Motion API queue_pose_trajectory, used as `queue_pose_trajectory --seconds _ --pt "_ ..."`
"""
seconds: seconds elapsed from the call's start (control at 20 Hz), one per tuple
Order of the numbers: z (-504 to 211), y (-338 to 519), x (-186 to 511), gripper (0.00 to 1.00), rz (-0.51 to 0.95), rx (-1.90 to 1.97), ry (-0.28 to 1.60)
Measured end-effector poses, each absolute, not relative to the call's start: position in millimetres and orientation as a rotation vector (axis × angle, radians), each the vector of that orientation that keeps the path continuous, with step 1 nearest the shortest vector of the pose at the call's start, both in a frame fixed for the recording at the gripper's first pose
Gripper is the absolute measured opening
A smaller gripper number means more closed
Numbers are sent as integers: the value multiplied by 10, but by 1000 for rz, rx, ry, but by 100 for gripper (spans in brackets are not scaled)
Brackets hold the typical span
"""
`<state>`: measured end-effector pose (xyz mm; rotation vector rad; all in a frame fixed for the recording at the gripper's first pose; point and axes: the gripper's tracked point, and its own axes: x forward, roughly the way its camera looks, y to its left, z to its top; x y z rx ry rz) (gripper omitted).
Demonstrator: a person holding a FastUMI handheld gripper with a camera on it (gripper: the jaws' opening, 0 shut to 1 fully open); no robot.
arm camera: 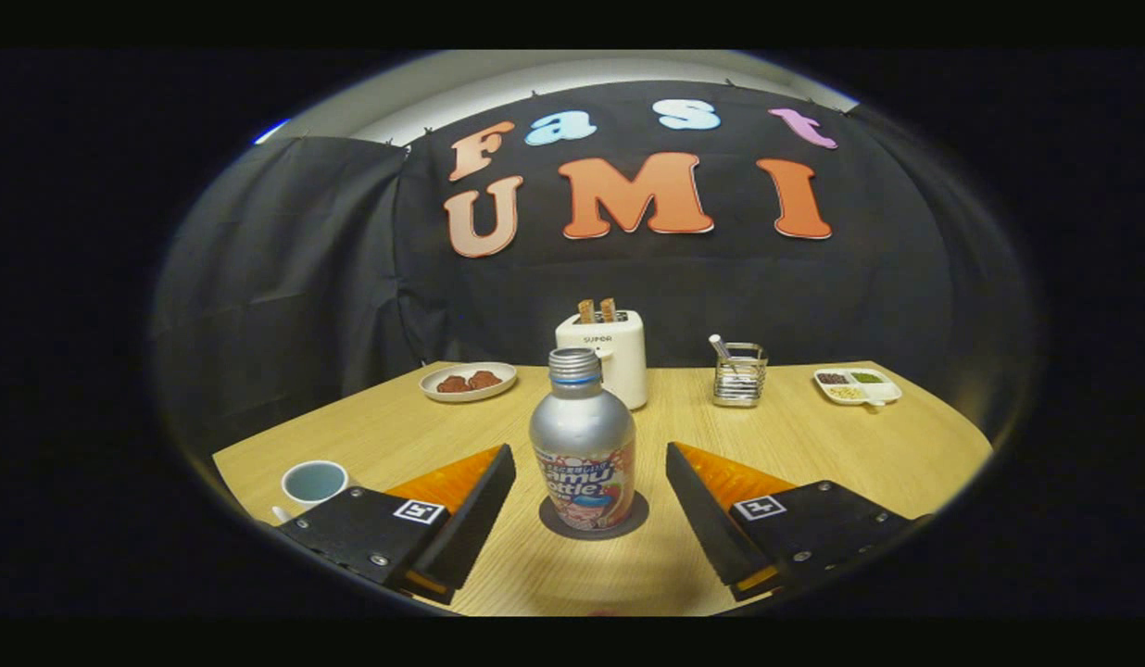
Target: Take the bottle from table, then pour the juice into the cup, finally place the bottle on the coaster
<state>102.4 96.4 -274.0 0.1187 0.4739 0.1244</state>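
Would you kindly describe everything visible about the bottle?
The bottle is a squat, silver, metal-looking container with a threaded neck, a blue ring beneath it and a colourful printed label. It stands upright on a dark round coaster on the wooden table, between the open jaws of the gripper, which do not touch it.

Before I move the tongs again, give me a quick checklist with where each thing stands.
1. Tongs open, clear of the bottle: ok.
2. Bottle upright between the fingers: ok.
3. Bottle on the coaster: ok.
4. Cap off, neck open: ok.
5. Juice in the cup, left of the fingers: cannot tell.
6. Toaster behind, well apart from the bottle: ok.
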Motion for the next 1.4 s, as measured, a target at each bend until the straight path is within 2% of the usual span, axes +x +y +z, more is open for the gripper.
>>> queue_pose_trajectory --seconds 0.5,0.95,1.4 --pt "-1488 364 307 97 57 52 257" --pt "-1135 -50 -378 97 -36 37 236" --pt "-802 -104 -607 97 -68 9 190"
